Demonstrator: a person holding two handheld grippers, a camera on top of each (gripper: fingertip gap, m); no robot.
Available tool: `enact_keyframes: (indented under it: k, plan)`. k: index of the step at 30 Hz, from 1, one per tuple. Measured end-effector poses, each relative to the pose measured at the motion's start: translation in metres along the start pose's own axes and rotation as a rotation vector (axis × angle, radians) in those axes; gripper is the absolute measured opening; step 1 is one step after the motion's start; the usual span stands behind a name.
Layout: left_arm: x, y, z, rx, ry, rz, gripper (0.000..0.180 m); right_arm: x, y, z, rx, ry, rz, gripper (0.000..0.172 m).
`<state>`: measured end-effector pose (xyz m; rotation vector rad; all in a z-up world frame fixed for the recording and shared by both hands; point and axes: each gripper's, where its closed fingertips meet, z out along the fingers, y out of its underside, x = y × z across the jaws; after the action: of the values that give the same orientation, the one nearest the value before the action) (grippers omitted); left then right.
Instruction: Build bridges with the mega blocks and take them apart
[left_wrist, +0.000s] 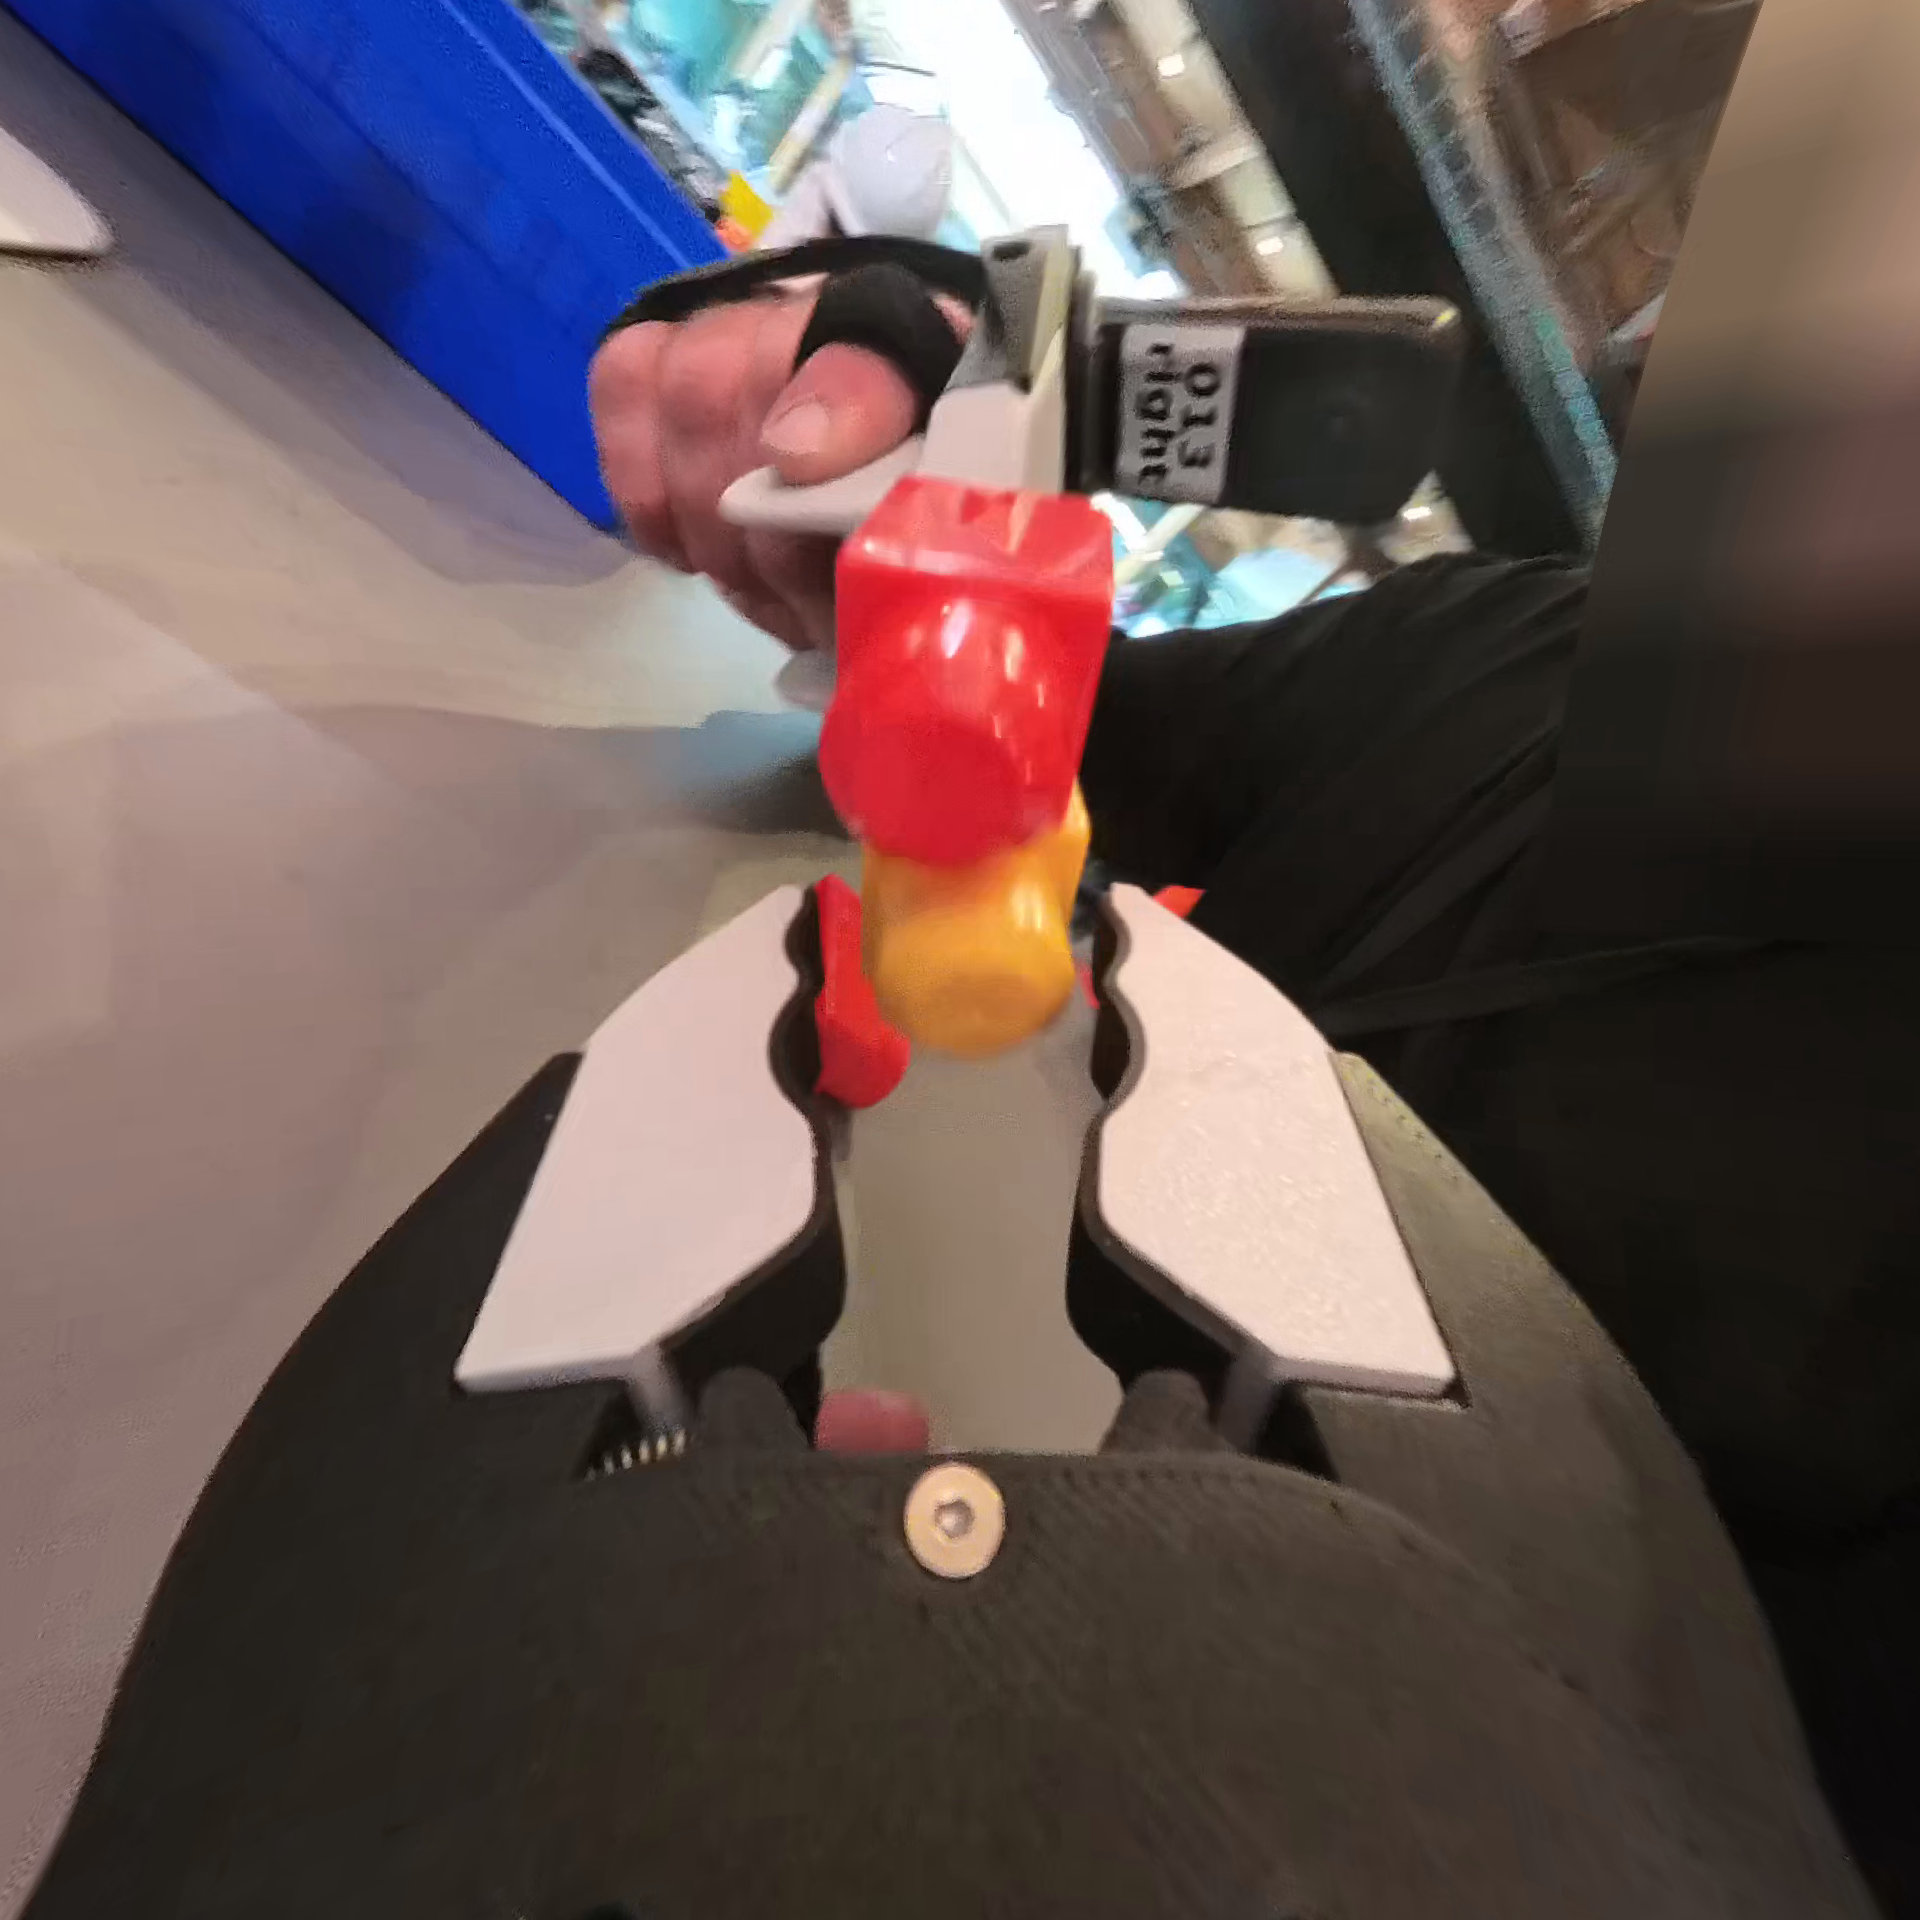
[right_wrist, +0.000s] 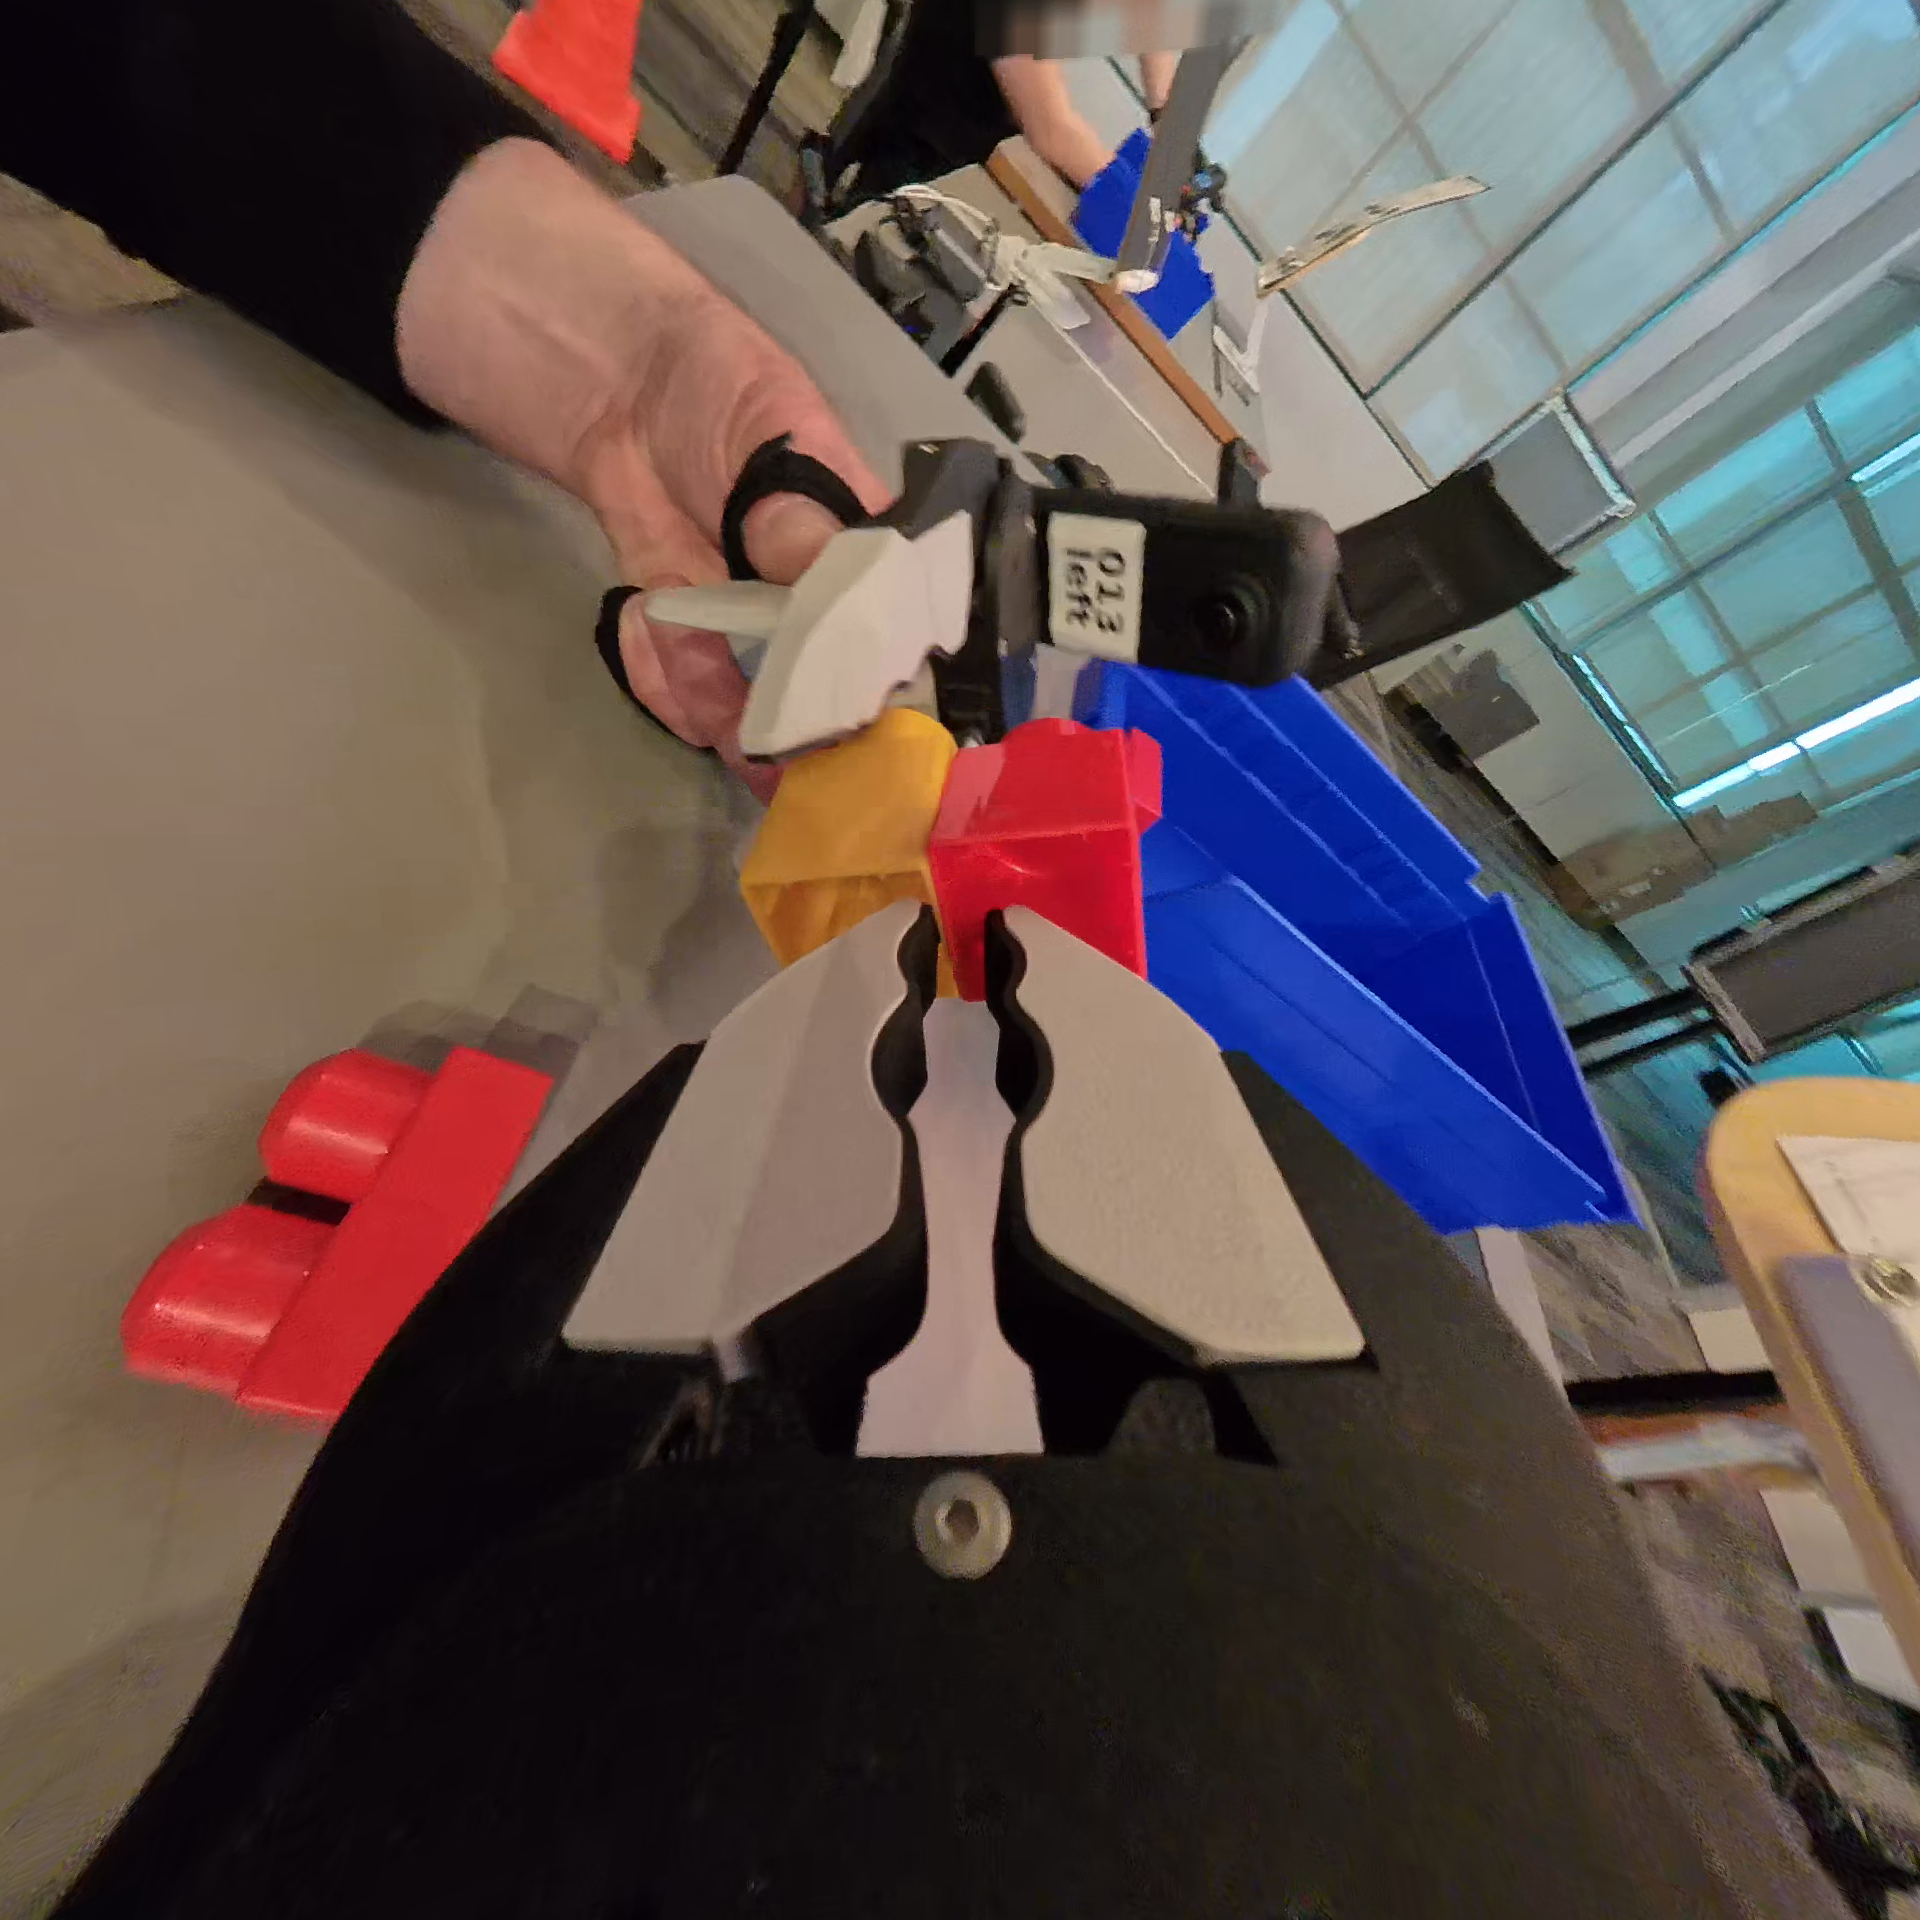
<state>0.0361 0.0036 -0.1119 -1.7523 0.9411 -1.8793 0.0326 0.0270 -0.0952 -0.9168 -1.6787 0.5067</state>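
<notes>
Mega blocks: red block (right_wrist: 1039, 842) clamped by right gripper (right_wrist: 961, 940), joined yellow block (left_wrist: 966, 966) lying loose between spread left gripper (left_wrist: 961, 987) fingers. Disassembly step, judged. Next: re-clamp yellow, pull apart.

Both wrist views are bright and evenly lit. Daylight enters through the large windows (right_wrist: 1621, 343) and overexposes the background in the left wrist view. Glare spots mark the red block (left_wrist: 971, 665) and yellow block (left_wrist: 971, 961), both smeared by motion blur. Soft shadows fall on the grey table (right_wrist: 239, 675). Wide-angle distortion bends and softens the edges.
</notes>
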Motion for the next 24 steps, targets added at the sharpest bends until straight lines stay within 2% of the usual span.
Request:
enact_keyframes:
  k: [6, 12, 18, 23, 24]
  plan:
    - [-0.010, 0.016, -0.003, -0.096, -0.230, 0.075, 0.064, 0.009, 0.018, -0.032, -0.030, 0.117, 0.106, 0.008]
    - [-0.011, 0.048, 0.030, -0.282, -0.404, 0.198, 0.073, -0.005, 0.034, -0.057, -0.054, 0.163, 0.191, 0.007]
    - [-0.033, 0.064, 0.052, -0.353, -0.564, 0.246, 0.082, -0.007, 0.048, -0.070, -0.082, 0.179, 0.218, 0.007]
    - [-0.053, 0.063, 0.048, -0.401, -0.697, 0.292, 0.077, -0.006, 0.049, -0.075, -0.073, 0.185, 0.234, 0.007]
    - [-0.057, 0.061, 0.045, -0.425, -0.718, 0.310, 0.082, -0.006, 0.049, -0.075, -0.073, 0.185, 0.235, 0.007]
